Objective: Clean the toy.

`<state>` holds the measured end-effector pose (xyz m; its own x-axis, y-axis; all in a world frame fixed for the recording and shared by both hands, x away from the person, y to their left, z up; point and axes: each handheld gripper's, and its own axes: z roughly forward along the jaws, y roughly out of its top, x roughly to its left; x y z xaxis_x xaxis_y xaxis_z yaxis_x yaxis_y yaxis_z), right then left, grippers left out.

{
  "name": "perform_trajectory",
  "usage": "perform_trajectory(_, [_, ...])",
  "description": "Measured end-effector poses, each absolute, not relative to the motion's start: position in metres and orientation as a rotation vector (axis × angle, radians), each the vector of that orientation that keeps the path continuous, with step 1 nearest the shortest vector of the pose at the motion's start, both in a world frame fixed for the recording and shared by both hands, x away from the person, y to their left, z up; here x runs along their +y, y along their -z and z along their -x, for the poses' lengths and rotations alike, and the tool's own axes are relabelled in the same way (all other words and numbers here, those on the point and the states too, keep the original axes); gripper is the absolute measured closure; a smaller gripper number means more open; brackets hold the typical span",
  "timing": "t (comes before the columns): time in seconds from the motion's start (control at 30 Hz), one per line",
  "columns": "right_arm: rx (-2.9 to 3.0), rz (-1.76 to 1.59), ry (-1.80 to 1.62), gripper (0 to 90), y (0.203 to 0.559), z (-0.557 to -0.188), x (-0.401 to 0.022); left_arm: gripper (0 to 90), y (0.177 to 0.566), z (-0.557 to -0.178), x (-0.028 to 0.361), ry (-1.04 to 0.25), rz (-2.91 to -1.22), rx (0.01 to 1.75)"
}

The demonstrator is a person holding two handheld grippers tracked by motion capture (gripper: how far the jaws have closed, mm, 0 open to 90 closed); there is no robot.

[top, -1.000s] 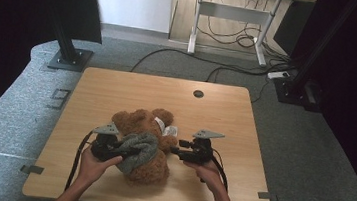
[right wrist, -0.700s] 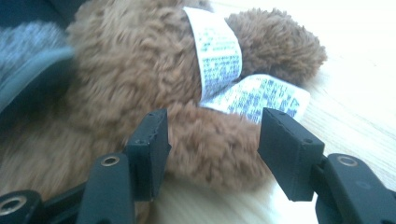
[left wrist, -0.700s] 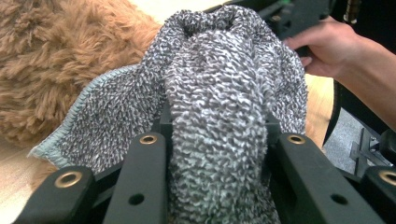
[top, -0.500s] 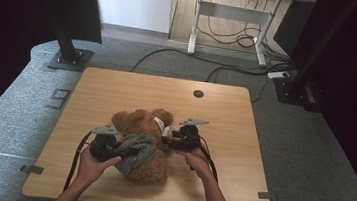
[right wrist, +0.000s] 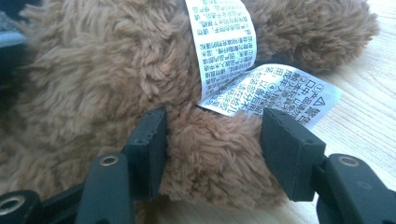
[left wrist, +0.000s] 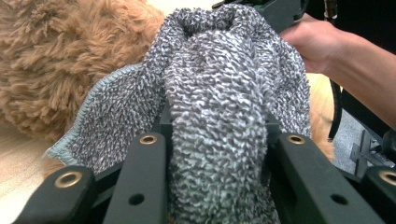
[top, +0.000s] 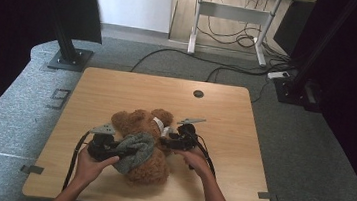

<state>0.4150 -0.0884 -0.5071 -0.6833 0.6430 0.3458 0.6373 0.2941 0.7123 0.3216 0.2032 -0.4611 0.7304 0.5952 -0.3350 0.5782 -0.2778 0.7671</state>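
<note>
A brown plush teddy bear (top: 147,167) lies on the wooden table (top: 117,89), with a grey knitted cloth (top: 136,146) draped over its middle. My left gripper (top: 122,151) is shut on a bunched fold of that cloth (left wrist: 219,84), which fills the space between its jaws (left wrist: 217,140). My right gripper (top: 163,140) sits at the bear's right side. Its jaws have just been opening and now stand open around a furry limb of the bear (right wrist: 210,154), just below the white printed label (right wrist: 224,37).
A round cable hole (top: 198,93) sits near the table's far edge. Each gripper trails a black cable (top: 76,155) across the front of the table. On the floor behind are a black stand base (top: 70,59), a desk frame (top: 194,27) and loose cables.
My right gripper has moved left, from the bare table beside the bear up against its side by the label. The left gripper and the cloth have stayed put.
</note>
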Motion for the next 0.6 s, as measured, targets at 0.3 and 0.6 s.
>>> perform_trajectory(0.3, [2.594, -1.165, -1.353, 49.6, 0.5123, -0.4126, -0.0826, 66.0, 0.4624, -0.3222, 0.205, -0.029, -1.958, 0.908])
perform_trajectory(0.6, [2.655, -1.097, -1.274, 78.2, 0.5111, -0.407, -0.0841, 66.0, 0.4705, -0.3268, 0.2104, -0.043, -1.975, 0.954])
